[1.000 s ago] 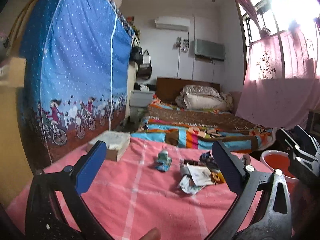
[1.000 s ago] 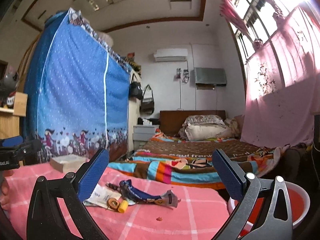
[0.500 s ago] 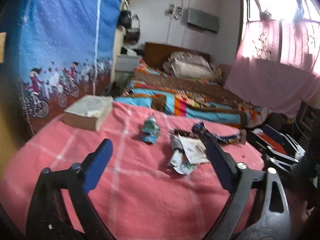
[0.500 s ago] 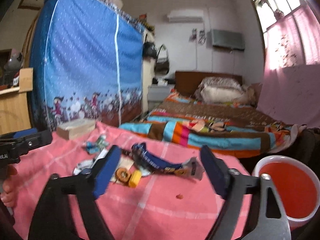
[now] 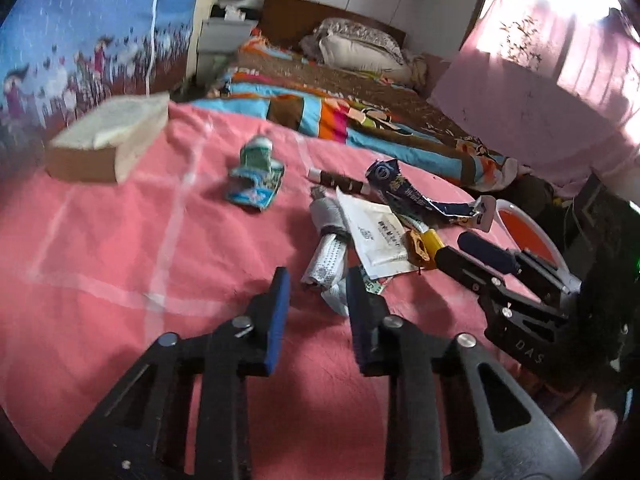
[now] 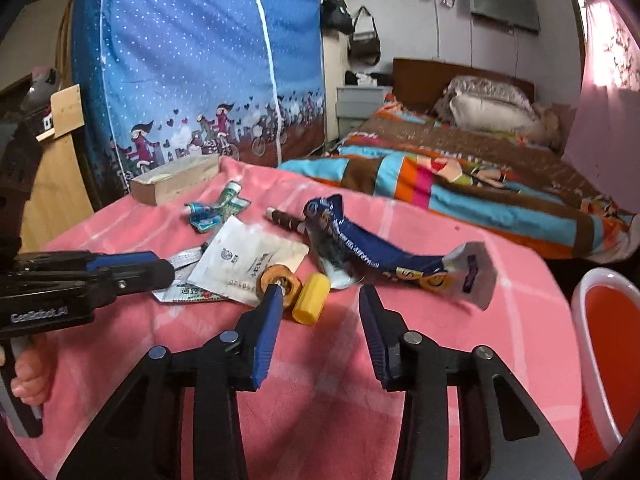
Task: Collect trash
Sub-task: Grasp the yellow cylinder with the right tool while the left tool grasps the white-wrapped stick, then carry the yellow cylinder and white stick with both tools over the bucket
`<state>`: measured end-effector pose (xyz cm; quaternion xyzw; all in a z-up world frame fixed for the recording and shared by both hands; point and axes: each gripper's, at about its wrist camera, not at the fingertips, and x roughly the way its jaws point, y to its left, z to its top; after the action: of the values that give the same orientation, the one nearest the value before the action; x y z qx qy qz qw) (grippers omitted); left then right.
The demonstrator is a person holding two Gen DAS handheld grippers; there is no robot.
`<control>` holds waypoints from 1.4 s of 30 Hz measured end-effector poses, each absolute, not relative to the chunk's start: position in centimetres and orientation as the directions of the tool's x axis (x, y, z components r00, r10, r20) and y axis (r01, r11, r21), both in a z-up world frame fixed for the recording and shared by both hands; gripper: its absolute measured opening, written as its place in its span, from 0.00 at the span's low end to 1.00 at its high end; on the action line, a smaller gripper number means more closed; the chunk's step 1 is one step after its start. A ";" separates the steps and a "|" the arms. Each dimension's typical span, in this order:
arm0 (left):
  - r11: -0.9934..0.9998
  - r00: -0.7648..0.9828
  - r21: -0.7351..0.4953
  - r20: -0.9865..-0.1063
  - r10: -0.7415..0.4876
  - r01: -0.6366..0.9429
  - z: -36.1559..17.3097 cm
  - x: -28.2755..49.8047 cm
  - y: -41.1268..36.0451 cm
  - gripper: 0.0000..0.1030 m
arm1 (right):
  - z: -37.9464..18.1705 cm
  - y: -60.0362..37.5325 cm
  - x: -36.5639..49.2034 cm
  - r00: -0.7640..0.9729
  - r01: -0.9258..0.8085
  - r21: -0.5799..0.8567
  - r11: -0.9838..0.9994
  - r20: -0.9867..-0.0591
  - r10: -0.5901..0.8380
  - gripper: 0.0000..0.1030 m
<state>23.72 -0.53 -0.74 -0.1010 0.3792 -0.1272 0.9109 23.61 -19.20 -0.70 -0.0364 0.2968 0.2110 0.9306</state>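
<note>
Trash lies on a pink checked cloth point(image 5: 120, 240): a silver foil wrapper point(image 5: 328, 256), a white sachet point(image 5: 376, 236) point(image 6: 248, 260), a dark blue wrapper point(image 5: 416, 200) point(image 6: 360, 248), a teal crumpled wrapper point(image 5: 256, 180) point(image 6: 216, 210), a yellow cap point(image 6: 311, 298) and a brown roll point(image 6: 280, 278). My left gripper point(image 5: 316, 292) is open, low over the cloth, just before the foil wrapper. My right gripper point(image 6: 320, 304) is open with the yellow cap between its fingertips, not clamped. A red bin point(image 6: 608, 344) with a white rim stands at the right.
A thick book point(image 5: 108, 140) point(image 6: 176, 180) lies at the cloth's far left. A bed with a striped blanket point(image 6: 460, 184) is behind. A blue fabric wardrobe point(image 6: 192, 60) stands at the left. Each gripper shows in the other's view, the right one in the left wrist view point(image 5: 496, 272).
Both grippers have dropped and tilted down toward the trash. Both jaws have narrowed from wide open. The trash has not moved.
</note>
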 end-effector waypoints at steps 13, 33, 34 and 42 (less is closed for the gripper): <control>0.901 0.684 -0.403 -0.613 -0.396 0.161 -0.9 23.9 0.1 0.08 | -1.3 -19.9 24.9 0.664 -0.431 0.175 0.885 -0.603 0.443 0.13; 0.961 0.937 -0.087 -0.215 -0.276 0.264 5.7 16.5 -3.8 0.08 | 4.8 -23.1 15.5 0.940 -0.334 -0.019 0.943 -0.090 0.331 0.12; 0.960 0.939 -0.071 -0.198 -0.281 0.272 6.0 16.4 -4.2 0.08 | 5.2 -23.6 15.0 0.946 -0.321 -0.024 0.947 -0.059 0.319 0.12; 0.930 0.927 0.030 -0.097 -0.362 0.367 7.6 16.2 -9.0 0.08 | 7.2 -27.1 12.5 0.974 -0.190 -0.061 0.980 0.109 0.196 0.12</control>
<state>16.20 -8.96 7.63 0.0237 0.0451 -0.1857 0.9813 12.52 -27.09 7.24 -0.0252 -0.0575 0.0973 0.9933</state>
